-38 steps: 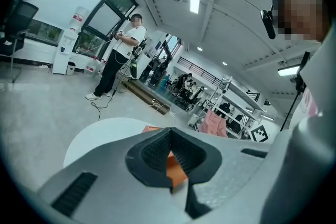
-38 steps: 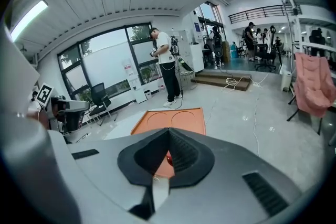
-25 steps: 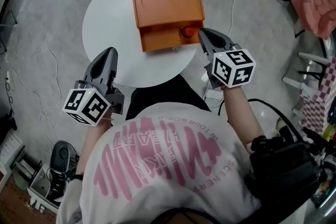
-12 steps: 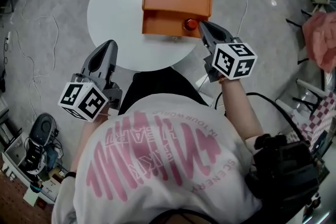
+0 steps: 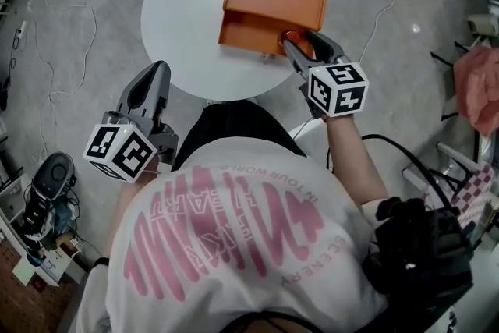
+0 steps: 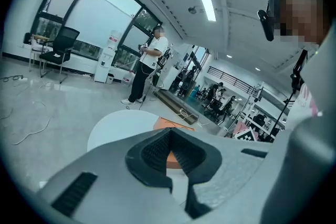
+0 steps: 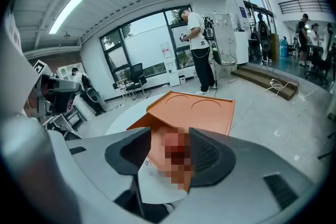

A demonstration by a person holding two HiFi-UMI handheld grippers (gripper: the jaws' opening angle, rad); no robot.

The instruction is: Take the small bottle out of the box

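Observation:
An orange box (image 5: 273, 8) lies on the round white table (image 5: 183, 19), its lid with two round dents folded back. The small bottle's red cap (image 5: 292, 37) shows in the box's near right corner. My right gripper (image 5: 300, 49) reaches into that corner; its jaws have just been opening and now stand open, with the bottle between them and untouched. In the right gripper view the bottle (image 7: 176, 150) sits blurred between the pads of that gripper (image 7: 170, 135). My left gripper (image 5: 148, 90) hangs shut and empty off the table's near left edge, pointing toward the box (image 6: 176, 124).
Cables trail over the grey floor around the table. A device (image 5: 47, 179) stands on the floor at the left and a black bag (image 5: 417, 246) at the right. A person (image 7: 202, 50) stands beyond the table; an office chair (image 6: 58, 52) is by the windows.
My right gripper has moved forward into the box's corner and its jaws have parted around the bottle. The left gripper has drifted a little along the table's edge, still shut.

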